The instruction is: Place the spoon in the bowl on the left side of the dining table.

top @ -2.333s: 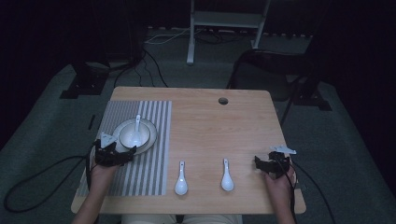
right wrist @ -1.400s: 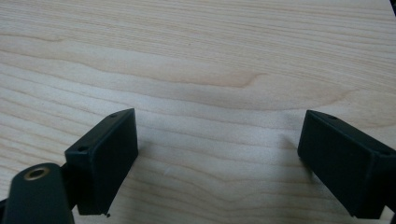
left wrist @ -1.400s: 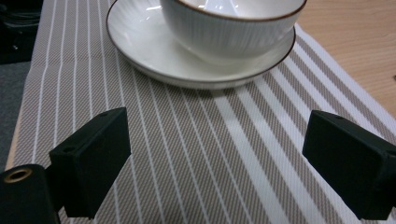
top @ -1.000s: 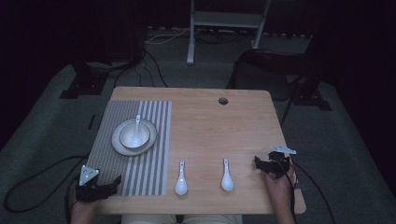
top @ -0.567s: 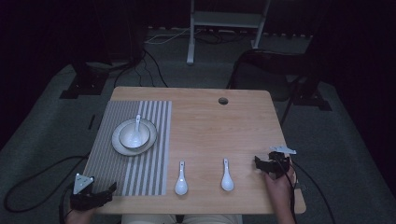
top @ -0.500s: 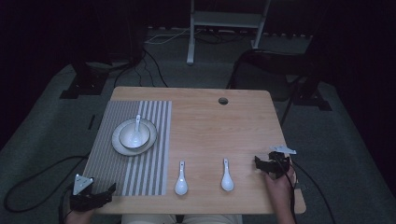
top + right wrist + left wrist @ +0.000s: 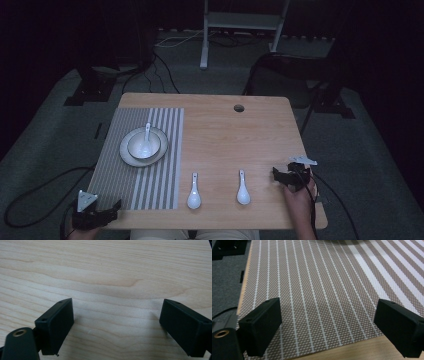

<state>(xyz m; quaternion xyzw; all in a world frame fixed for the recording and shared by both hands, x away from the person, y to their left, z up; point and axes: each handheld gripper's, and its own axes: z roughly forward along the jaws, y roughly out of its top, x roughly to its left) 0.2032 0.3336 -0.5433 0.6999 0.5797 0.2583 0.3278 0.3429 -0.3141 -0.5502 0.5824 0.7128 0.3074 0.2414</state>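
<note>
Though apart, three spoons (image 7: 146, 140) (image 7: 194, 192) (image 7: 243, 188), one bowl (image 7: 155, 147)

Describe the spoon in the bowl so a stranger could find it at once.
Start at the striped placemat on the table's left half. On it sits a plate holding a bowl. The white spoon rests inside that bowl, handle pointing away from the person; the other two spoons lie flat on bare wood.

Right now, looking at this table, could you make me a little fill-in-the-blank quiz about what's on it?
1. The bowl sits on a ____.
2. Lying inside the bowl is one ____.
3. On the bare wood beside the striped mat lie ____ spoons.
4. The jaws of the left tool and the right tool both stand ____.

Missing words: plate; spoon; two; open
</note>
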